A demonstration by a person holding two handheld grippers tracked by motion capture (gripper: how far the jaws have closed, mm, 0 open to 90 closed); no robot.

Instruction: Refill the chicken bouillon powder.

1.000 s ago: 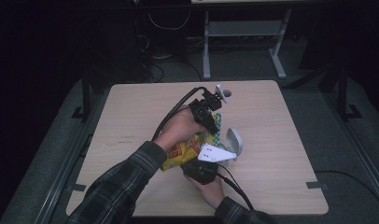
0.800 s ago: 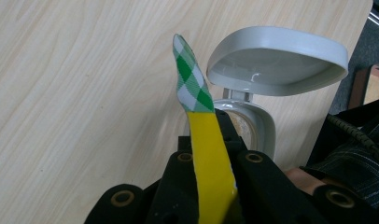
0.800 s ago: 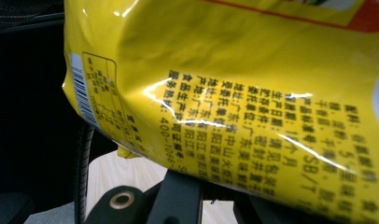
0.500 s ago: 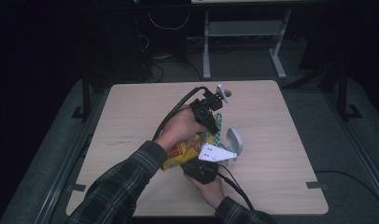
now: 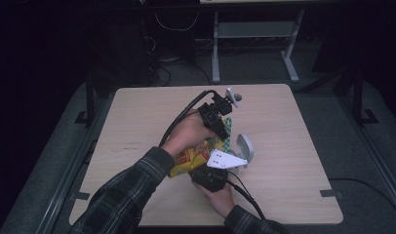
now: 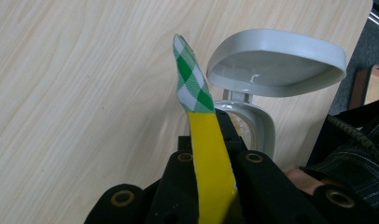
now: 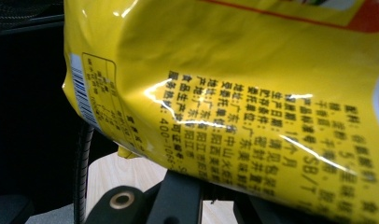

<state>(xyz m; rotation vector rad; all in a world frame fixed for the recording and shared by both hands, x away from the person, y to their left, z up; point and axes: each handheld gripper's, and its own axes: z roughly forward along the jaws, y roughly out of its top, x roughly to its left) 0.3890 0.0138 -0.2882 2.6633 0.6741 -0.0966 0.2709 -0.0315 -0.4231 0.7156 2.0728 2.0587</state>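
Observation:
A yellow snack bag (image 5: pixel 192 157) with red print hangs over the table between my two grippers. My left gripper (image 5: pixel 219 125) is shut on the bag's sealed top edge; in the left gripper view the yellow strip (image 6: pixel 211 163) with its green-and-white checked tip runs up between the black jaws. My right gripper (image 5: pixel 209 169), with a white three-cornered plate on top, is shut on the bag's lower end. In the right gripper view the bag's printed back (image 7: pixel 253 93) covers the jaws (image 7: pixel 201 196). A small grey hinged container (image 5: pixel 245 148) stands open just right of the bag, its lid (image 6: pixel 276 65) raised.
The pale wooden table (image 5: pixel 293 126) has bare room on all sides of the hands. Black cables trail from both grippers. A dark floor, a metal stand (image 5: pixel 254 34) and table frame rails surround the table.

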